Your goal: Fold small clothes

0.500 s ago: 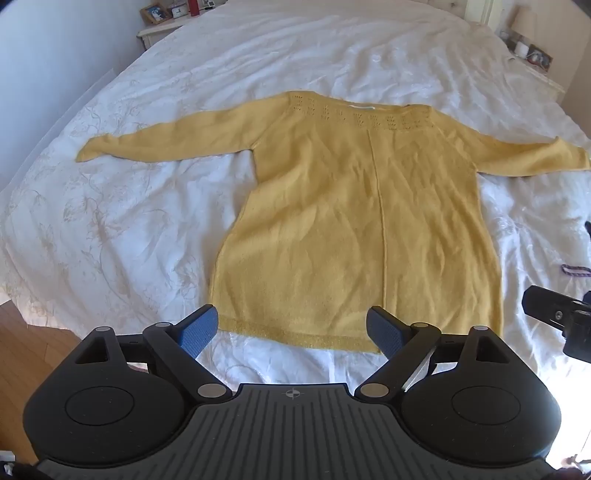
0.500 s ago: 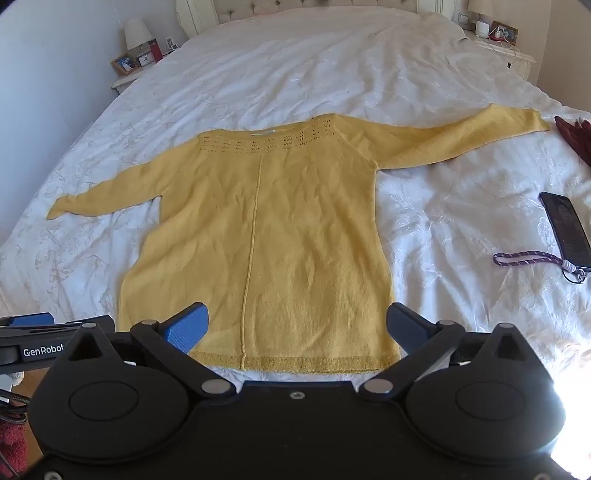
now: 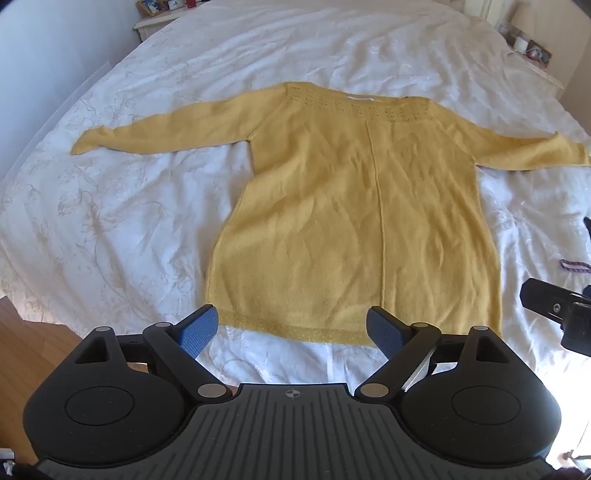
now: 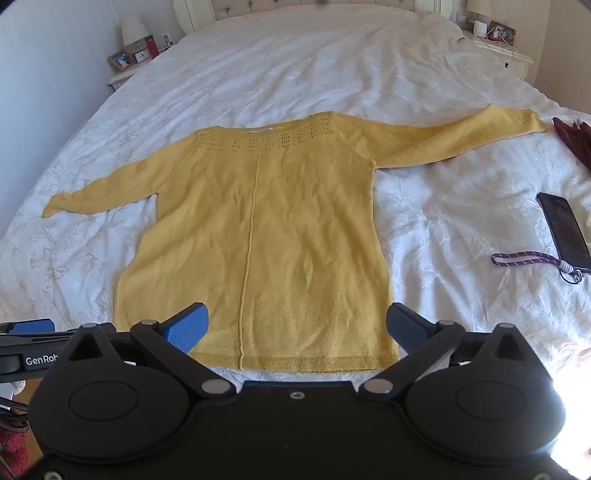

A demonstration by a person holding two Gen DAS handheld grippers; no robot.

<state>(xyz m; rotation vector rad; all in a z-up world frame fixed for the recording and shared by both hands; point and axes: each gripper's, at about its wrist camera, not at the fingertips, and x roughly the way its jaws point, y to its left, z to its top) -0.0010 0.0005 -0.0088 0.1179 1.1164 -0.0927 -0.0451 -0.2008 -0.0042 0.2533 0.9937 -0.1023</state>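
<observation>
A wide bed [image 4: 332, 66] covered by a wrinkled white bedspread with a faint floral pattern is seen filling most of both views. A tufted headboard [image 4: 258, 4] is set against the far wall. A nightstand [image 4: 122, 75] with a lamp [image 4: 133, 27] and framed photos is placed at one side, and another nightstand [image 4: 506, 51] at the other. Wooden flooring [image 3: 33, 332] is shown beside the bed. The wall [image 4: 48, 55] is painted pale. Strong light is cast across the bedspread.
</observation>
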